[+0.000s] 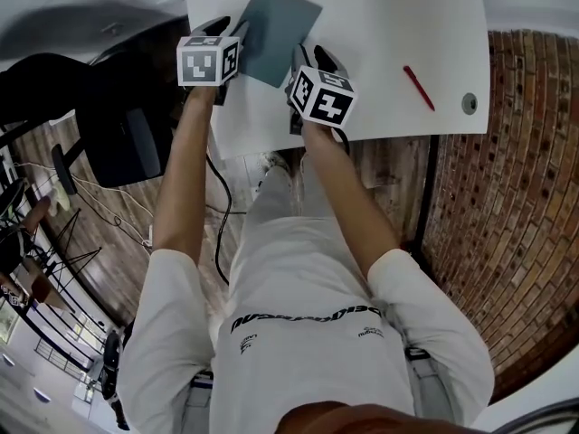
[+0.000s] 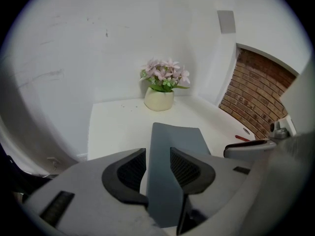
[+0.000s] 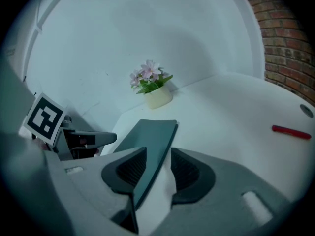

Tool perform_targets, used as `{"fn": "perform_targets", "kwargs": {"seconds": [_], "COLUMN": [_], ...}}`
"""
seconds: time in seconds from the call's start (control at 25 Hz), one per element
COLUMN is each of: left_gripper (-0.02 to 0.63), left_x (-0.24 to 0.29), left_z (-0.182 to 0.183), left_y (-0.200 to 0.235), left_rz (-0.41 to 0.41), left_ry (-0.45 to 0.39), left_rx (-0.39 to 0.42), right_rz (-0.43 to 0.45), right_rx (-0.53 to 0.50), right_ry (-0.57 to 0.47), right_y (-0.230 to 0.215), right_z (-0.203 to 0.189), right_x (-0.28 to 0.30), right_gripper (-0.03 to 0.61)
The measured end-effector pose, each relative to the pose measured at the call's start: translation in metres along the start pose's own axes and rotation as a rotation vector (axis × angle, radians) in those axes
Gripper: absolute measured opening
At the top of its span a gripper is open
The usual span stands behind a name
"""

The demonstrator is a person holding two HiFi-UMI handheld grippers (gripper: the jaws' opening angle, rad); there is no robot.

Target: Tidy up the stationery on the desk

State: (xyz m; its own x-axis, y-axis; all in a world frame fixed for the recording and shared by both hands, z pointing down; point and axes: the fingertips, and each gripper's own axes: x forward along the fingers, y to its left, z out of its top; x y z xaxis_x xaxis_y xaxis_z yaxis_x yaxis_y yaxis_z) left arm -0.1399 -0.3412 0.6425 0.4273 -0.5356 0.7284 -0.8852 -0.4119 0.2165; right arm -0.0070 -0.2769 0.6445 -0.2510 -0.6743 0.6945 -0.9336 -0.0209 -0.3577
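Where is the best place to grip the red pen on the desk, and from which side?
Grip the red pen at mid-shaft, from above, jaws across its length: it lies flat and slanted on the white desk, free all around. The right gripper is nearer, but it holds the grey notebook.

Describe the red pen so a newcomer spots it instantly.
On the white desk, go to the end by the brick wall, away from the flat grey-blue notebook. The thin red pen lies flat beside a small round grey grommet; nothing else there is red.
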Motion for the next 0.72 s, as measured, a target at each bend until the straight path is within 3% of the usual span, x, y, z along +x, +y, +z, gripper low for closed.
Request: {"fn": "perform_targets", "kwargs": {"seconds": [0.72], "left_gripper": [0.152], "left_x": [0.037], "left_z": [-0.023], "left_y": [0.002], "left_rz": [-0.122], "left_ry": [0.118], "left_rx": [-0.071], "right_rz": [0.022], "right_rx": [-0.026], "right_ry": [0.117], "right_y": [0.002], "right_z": [-0.022], "right_x": [0.041], "right_gripper": [0.147]}}
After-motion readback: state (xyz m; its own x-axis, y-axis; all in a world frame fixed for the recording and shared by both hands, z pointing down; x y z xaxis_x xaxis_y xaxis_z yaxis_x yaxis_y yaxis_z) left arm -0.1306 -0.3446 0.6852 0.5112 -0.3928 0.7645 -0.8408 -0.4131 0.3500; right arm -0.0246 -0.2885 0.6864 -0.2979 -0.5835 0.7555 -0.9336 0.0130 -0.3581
